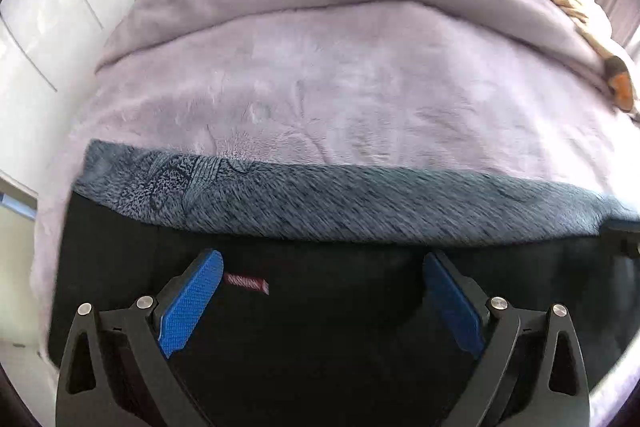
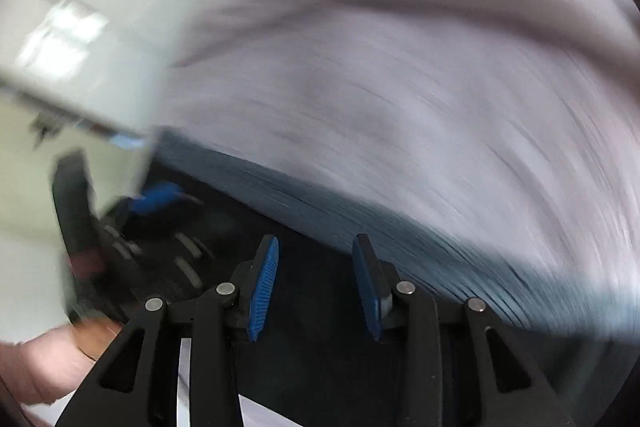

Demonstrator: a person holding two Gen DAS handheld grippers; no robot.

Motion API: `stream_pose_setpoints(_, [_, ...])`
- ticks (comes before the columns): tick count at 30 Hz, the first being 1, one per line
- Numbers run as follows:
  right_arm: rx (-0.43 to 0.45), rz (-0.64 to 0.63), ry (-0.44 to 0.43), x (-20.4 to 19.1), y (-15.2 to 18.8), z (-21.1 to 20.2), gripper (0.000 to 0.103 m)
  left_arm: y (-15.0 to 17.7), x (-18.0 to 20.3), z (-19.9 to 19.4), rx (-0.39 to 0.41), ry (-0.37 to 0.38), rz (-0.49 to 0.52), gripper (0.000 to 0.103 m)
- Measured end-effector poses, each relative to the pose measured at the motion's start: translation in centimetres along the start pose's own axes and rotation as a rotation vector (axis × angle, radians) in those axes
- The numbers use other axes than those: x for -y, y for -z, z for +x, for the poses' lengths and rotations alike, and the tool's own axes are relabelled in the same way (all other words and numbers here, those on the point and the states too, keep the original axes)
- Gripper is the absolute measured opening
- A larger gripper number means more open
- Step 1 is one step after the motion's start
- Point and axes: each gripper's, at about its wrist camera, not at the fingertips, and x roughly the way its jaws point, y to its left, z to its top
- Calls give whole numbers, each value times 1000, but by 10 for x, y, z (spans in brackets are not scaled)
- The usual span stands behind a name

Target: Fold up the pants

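Two layers of the pants (image 1: 304, 307), black with a grey-blue lining turned up, lie at the near edge of the bed (image 1: 340, 67). Our left gripper (image 1: 324, 303) hovers above them, fingers wide and empty; our right gripper (image 2: 314, 287) holds its fingers narrowly parted, empty too. Sweeping this fast, we risk dragging the fold askew.

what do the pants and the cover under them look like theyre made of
Pants: smooth matte black outside, probably a woven synthetic; the turned-over inner face is fuzzy grey-blue pile, like fleece lining. Cover: lilac plush, with a soft nap that shows brush marks.
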Motion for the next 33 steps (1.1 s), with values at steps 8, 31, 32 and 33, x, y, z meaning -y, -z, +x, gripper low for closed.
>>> stream_pose_setpoints(8, [177,452,-155,159,63,-74,43,11,0,-33,-21,-49,28,103])
stream_pose_setpoints(31, [80,624,-539,79,146,7,8,55,-9,-16,-57,-45,6,103])
stream_pose_setpoints(32, [74,621,-514,77,151,7,8,55,-9,-18,-62,-45,3,103])
stream_pose_setpoints(33, [30,619,-466,77,162,12,7,55,-9,-20,-73,-52,4,103])
